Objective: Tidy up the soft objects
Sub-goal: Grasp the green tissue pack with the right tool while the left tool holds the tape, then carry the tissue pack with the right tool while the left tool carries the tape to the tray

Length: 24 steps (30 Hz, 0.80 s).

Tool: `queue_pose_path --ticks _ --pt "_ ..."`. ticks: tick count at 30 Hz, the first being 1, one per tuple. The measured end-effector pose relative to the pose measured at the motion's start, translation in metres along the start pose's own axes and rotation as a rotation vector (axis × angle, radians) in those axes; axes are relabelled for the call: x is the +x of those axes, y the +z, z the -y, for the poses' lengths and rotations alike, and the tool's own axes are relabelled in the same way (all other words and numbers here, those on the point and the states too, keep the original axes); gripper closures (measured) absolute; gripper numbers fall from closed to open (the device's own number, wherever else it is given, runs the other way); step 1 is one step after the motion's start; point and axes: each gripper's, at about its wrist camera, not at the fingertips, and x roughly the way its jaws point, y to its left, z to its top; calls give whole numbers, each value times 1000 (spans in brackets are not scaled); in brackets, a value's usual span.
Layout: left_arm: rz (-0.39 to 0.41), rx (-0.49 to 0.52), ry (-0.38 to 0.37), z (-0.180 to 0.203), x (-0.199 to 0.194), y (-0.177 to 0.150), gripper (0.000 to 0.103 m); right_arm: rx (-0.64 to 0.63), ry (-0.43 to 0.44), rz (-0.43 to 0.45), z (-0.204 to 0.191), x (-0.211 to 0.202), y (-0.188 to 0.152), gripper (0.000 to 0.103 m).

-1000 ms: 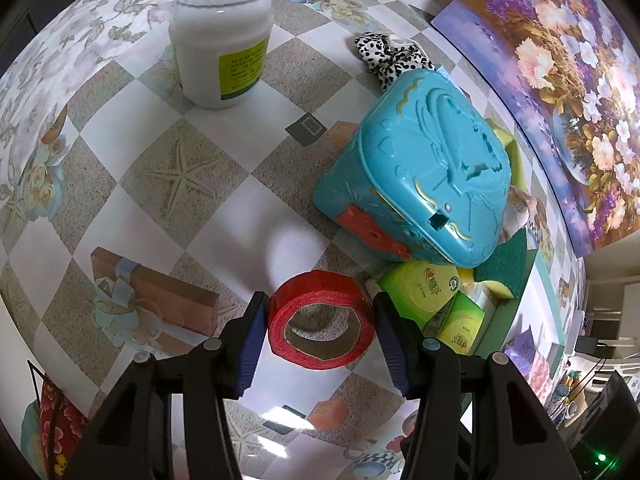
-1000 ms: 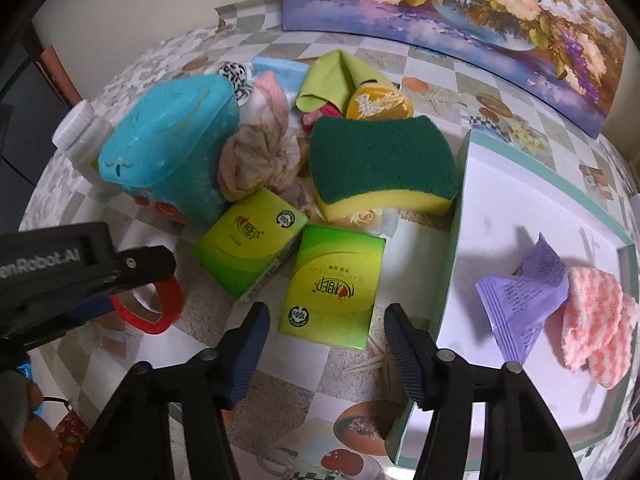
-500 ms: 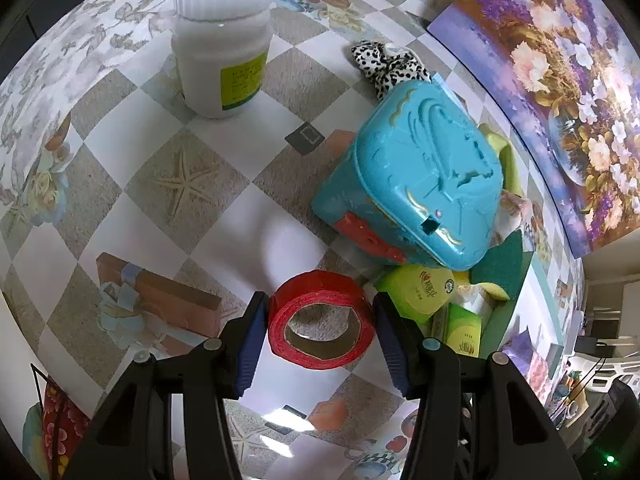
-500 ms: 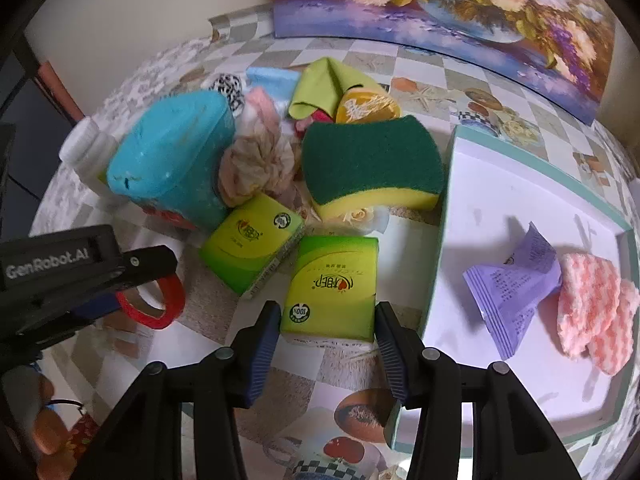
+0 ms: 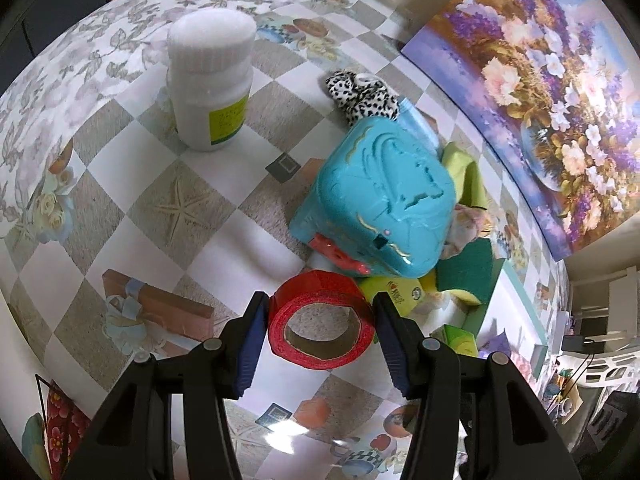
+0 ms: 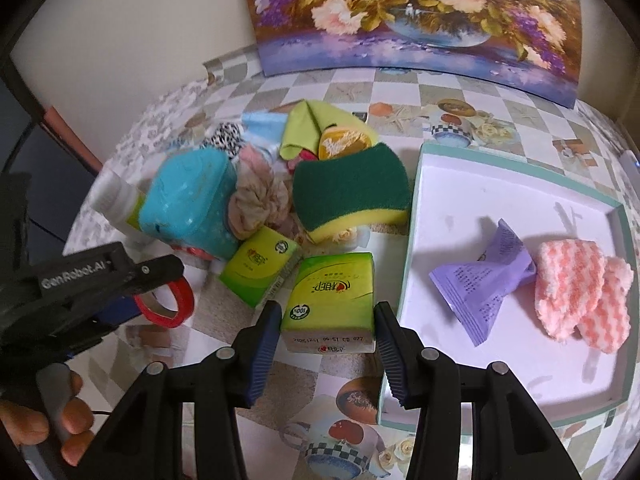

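left gripper (image 5: 320, 320) pinches a red roll of adhesive tape with a cardboard core (image 5: 322, 322), pads on either side of the ring. roll looks clear of the checkered, flower-printed tablecloth (image 5: 132, 184).

right gripper (image 6: 324, 330) is clamped on a green rectangular tissue pack (image 6: 332, 292); its jaws have just been closing, and both pads now sit against the pack's sides. near end of the pack seems raised off the cloth; cannot tell whether it is wholly clear.

step in hand, as i read it: two pick-ups together. tissue pack is the soft item and is bound for the shallow white tray with a pale green rim (image 6: 412, 216) just to the right. the tape is hard, so probably being moved aside.

already lying in the tray: a crumpled lilac plastic packet (image 6: 486, 280) and a pink-and-white knitted cloth (image 6: 580, 288).

left in the heap: second green tissue pack (image 6: 262, 266), green-and-yellow scouring sponge (image 6: 352, 196), pinkish scrunched fabric (image 6: 258, 204), lime-green cloth (image 6: 308, 126), leopard-print fabric piece (image 5: 360, 96). hard things among them: turquoise plastic box (image 5: 380, 200), white plastic jar with a yellow label (image 5: 210, 84).

next move calls for: carry the tissue pack over the tray rim and set it on the bare white floor short of the lilac packet, then spread the jaws. keep the squeeze light; the pack will give. the tape should go well apart from the heap.
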Motion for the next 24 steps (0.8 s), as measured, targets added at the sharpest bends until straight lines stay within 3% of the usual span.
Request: queue_pose_path --ticks 8,16,24 --pt "36 46 -20 14 -13 -4 48 9 1 49 7 -24 -1 53" --pt "58 146 -35 41 -20 -15 48 113 -34 101 45 -52 -3 53" --pt "63 289 -59 79 -21 -37 48 238 -170 134 102 -78 -10 53"
